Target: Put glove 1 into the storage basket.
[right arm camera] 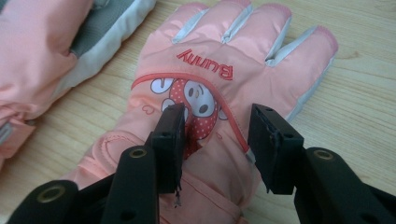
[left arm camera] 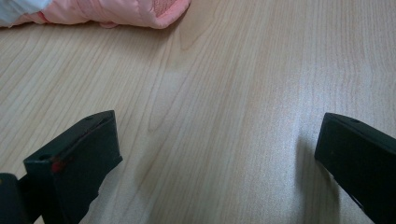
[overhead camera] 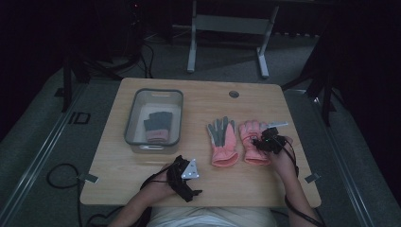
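Black tongs point(right arm camera: 217, 135) astride padded glove point(right arm camera: 224, 70)

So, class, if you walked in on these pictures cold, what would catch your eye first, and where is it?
Two pink gloves lie side by side on the wooden table, right of the middle. The right gripper has its jaws either side of the right glove's cartoon print, under the word Bunny. At the left, a grey bin holds another glove.
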Demonstrator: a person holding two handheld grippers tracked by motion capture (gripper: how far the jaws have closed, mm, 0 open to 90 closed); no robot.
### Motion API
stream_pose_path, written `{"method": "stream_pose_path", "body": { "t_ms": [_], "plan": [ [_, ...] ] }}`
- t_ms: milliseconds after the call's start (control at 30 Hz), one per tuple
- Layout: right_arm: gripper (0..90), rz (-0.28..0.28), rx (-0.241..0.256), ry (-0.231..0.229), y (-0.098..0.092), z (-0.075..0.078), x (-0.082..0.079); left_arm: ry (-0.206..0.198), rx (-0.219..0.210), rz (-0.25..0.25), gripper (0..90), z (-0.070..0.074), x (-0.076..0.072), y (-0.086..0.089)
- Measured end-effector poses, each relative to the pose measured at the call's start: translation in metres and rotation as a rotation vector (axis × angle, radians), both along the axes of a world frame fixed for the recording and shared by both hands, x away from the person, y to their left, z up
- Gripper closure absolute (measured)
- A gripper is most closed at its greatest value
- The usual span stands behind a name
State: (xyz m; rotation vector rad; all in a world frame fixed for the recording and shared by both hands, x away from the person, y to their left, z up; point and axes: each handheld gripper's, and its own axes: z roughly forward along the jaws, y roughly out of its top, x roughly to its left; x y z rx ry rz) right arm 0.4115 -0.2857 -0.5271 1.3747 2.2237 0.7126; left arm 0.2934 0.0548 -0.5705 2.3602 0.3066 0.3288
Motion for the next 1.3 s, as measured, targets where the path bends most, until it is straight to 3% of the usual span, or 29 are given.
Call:
{"method": "stream_pose_path", "body": {
  "t_ms": [67, 100, 167, 200, 367, 400, 767, 900, 933, 1000, 1067, 1100, 1133, 1300],
  "plan": [
    [60.1, 0.000, -0.006, -0.001, 0.001, -0.001, 0.001, 0.001, -0.001, -0.001, 0.0, 0.000, 0.000, 0.000],
    [69.8, -0.005, -0.011, 0.002, 0.004, -0.002, 0.001, 0.000, 0.000, -0.001, 0.0, 0.000, 0.000, 0.000],
    [73.5, -0.002, -0.012, 0.010, 0.006, -0.002, 0.001, 0.001, 0.001, -0.001, 0.0, -0.001, 0.000, 0.000],
    [83.3, -0.003, -0.017, 0.022, 0.010, -0.002, 0.001, 0.002, 0.001, -0.001, 0.0, -0.001, 0.000, -0.001],
    [86.8, -0.048, -0.020, -0.007, 0.016, -0.003, -0.002, 0.000, 0.003, 0.000, 0.0, -0.001, 0.000, -0.001],
    [86.9, -0.060, 0.010, -0.018, 0.013, -0.004, -0.003, -0.001, 0.004, -0.002, 0.0, 0.000, -0.001, -0.001],
    [88.4, -0.069, 0.041, -0.044, 0.013, 0.009, -0.003, 0.000, -0.001, -0.002, 0.0, 0.000, 0.000, 0.000],
    [88.5, -0.095, 0.071, -0.079, 0.010, 0.024, -0.007, 0.000, 0.002, -0.001, 0.0, 0.000, 0.000, 0.000],
    [88.5, -0.092, 0.076, -0.099, 0.011, 0.037, -0.009, 0.001, 0.002, -0.001, 0.0, 0.000, 0.000, 0.000],
    [88.5, -0.089, 0.079, -0.106, 0.011, 0.042, -0.010, 0.001, 0.001, -0.001, 0.0, 0.000, 0.000, 0.000],
    [88.5, -0.087, 0.094, -0.129, 0.013, 0.057, -0.013, -0.003, 0.004, -0.004, 0.0, 0.000, 0.000, 0.000],
    [88.5, -0.077, 0.108, -0.145, 0.016, 0.070, -0.016, -0.003, 0.004, -0.004, 0.0, 0.000, 0.000, 0.000],
    [88.5, -0.077, 0.108, -0.145, 0.016, 0.070, -0.016, -0.004, 0.003, -0.004, 0.0, 0.000, 0.000, 0.000],
    [88.4, -0.014, 0.101, -0.206, 0.039, 0.107, -0.029, -0.003, -0.002, 0.001, 0.0, 0.000, 0.000, 0.000]
  ]
}}
